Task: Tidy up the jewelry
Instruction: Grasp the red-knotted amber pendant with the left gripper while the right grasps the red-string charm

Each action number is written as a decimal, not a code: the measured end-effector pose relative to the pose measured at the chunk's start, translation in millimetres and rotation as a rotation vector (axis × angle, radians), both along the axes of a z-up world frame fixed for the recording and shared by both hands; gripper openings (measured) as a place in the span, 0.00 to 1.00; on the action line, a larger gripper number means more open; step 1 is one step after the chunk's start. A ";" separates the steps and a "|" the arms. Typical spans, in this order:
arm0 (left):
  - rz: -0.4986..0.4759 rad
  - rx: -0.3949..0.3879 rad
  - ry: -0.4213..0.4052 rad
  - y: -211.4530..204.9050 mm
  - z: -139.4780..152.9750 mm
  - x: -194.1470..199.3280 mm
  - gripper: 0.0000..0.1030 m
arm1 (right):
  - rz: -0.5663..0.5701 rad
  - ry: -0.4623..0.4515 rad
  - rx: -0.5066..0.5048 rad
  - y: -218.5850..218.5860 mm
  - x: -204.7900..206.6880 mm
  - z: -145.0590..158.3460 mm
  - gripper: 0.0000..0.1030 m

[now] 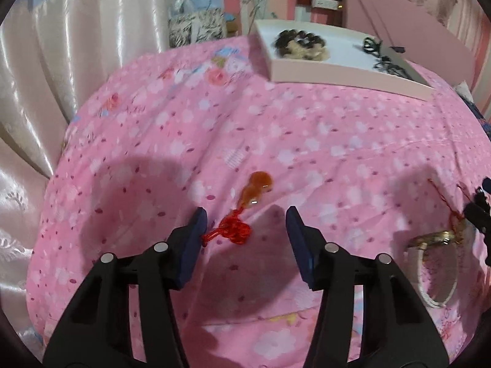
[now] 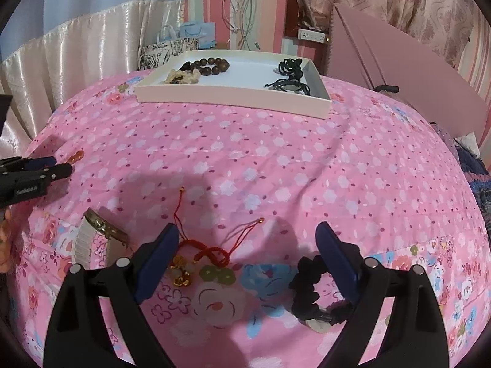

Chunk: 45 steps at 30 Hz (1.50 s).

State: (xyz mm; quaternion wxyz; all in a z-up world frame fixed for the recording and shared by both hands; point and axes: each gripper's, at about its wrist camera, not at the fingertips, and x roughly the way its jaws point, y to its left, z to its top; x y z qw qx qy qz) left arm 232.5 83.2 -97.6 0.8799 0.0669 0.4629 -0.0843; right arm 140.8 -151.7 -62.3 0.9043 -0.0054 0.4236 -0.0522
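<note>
Tray (image 2: 233, 104) at top of frame already holds bracelets; orange pendant (image 1: 256, 188), red-cord charm (image 2: 202, 256), white bangle (image 2: 84, 240), black scrunchie (image 2: 310, 291) remain on bedspread (image 2: 276, 168); left gripper (image 1: 245, 224) and right gripper (image 2: 247, 242) both unclenched, empty.

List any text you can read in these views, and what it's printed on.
White lettering on the side of the left hand-held gripper, seen in the right wrist view: too blurred to read.
Wall sockets, gift bags, tray: no readable text.
</note>
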 end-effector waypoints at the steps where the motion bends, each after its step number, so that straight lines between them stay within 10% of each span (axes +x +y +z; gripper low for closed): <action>1: 0.006 -0.005 0.008 2.8 -1.5 1.7 0.50 | 0.001 0.004 -0.001 0.3 0.4 -1.2 0.88; 13: 0.016 -0.005 0.001 9.1 -5.1 4.8 0.31 | 0.013 0.031 -0.002 1.6 2.3 -11.0 0.79; 32: 0.037 -0.019 -0.007 18.5 -1.2 6.0 0.11 | 0.063 0.058 0.068 4.1 3.6 -18.1 0.13; 45: 0.069 -0.058 -0.043 25.5 10.6 7.6 0.10 | 0.029 0.006 0.105 -4.4 4.6 -8.3 0.05</action>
